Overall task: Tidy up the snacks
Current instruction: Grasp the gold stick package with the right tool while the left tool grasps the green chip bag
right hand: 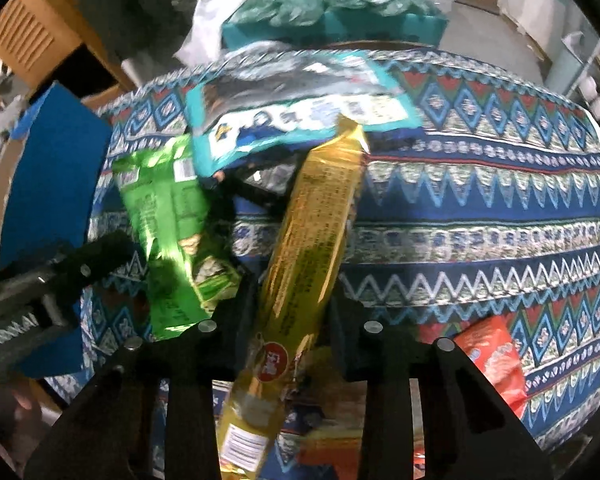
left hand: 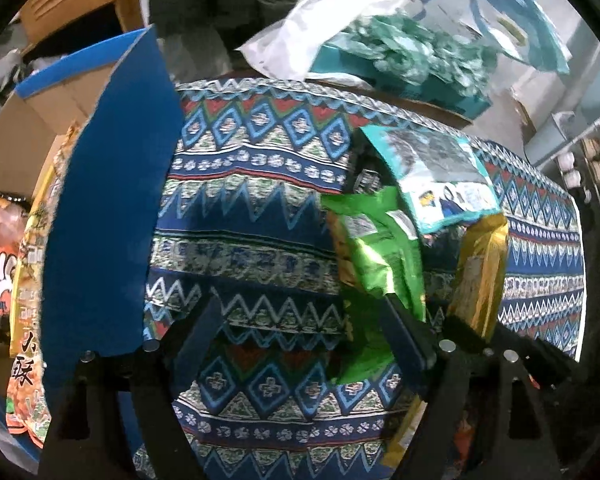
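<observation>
R gripper [right hand: 290, 312]: jaws nearly closed, pads pressing both sides of long gold foil snack pack [right hand: 312, 232], which runs from under the cam out over the patterned blue tablecloth [right hand: 480, 208]. L gripper [left hand: 304, 336]: jaws wide, nothing gripped, cloth between them; crinkled green foil snack bag [left hand: 376, 248] against its R finger. Beyond: teal flat packet [right hand: 300, 120] overlapping gold pack's far tip. Blue-flapped cardboard box [left hand: 108, 216] w/ snack bags at cloth's left edge.

Left hand-held gripper [left hand: 300, 332] agape over patterned cloth [left hand: 260, 208] (green packet [left hand: 380, 256] beside).
</observation>
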A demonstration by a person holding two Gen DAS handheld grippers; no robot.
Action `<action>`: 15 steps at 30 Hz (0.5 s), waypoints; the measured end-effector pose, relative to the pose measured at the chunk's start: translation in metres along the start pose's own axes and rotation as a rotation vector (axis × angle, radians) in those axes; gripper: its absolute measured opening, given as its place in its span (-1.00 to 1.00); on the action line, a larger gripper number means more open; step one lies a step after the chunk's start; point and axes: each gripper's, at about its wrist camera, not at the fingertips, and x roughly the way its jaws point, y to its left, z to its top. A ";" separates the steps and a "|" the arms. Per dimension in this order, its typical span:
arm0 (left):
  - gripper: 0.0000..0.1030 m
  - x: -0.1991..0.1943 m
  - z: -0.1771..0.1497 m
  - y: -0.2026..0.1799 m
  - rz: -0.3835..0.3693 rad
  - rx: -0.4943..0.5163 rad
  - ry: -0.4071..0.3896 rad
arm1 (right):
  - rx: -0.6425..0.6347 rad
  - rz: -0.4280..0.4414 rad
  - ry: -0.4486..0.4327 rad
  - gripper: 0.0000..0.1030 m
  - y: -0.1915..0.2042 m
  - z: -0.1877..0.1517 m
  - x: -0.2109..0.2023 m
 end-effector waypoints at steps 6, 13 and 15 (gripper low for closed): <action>0.62 0.007 0.000 -0.018 0.015 0.024 0.018 | 0.042 0.025 -0.037 -0.43 -0.015 0.000 -0.012; 0.75 0.012 0.005 -0.024 0.053 -0.010 0.018 | 0.049 0.053 -0.053 -0.44 -0.026 -0.009 -0.023; 0.75 0.010 0.005 -0.023 0.061 -0.020 0.023 | 0.055 0.055 -0.055 -0.44 -0.027 -0.010 -0.023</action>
